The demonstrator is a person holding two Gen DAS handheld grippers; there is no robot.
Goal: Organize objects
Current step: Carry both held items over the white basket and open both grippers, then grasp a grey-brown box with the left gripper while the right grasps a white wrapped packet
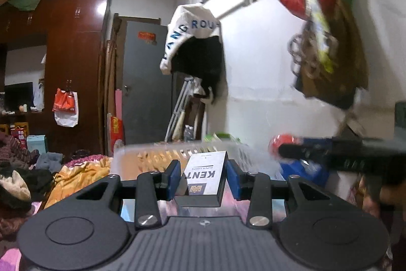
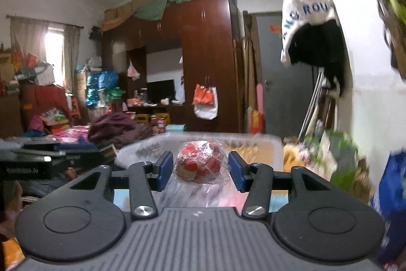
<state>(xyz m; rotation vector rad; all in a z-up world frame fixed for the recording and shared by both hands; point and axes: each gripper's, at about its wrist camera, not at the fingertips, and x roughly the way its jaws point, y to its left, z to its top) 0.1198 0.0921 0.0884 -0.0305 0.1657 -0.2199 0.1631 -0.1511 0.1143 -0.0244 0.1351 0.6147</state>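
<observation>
Left claw: your left gripper [image 1: 203, 178] is clenched on a white Kent cigarette pack [image 1: 206, 175], its blue pads pressed to the pack's two sides, so the pack is up in the air and not yet put away.
Right claw: your right gripper [image 2: 200, 170] is grasping a clear plastic bag of red round items [image 2: 200, 161]; what the red things are, you cannot tell through the crinkled film.
Where both loads sit: each is held just in front of the white slotted basket [image 1: 152, 151], near its rim but not inside it.
Basket contents: through its pale wall you only see yellow-orange cloth behind; whether anything already lies inside cannot be told from either view.
Done so far: two items picked up, one in each hand.
Left to do: I judge both loads are bound for the basket, so you must carry each over the rim and release it there.
Surroundings: clothes and bags cover the bed [image 1: 81, 174] around the basket, so more sorting probably remains.
</observation>
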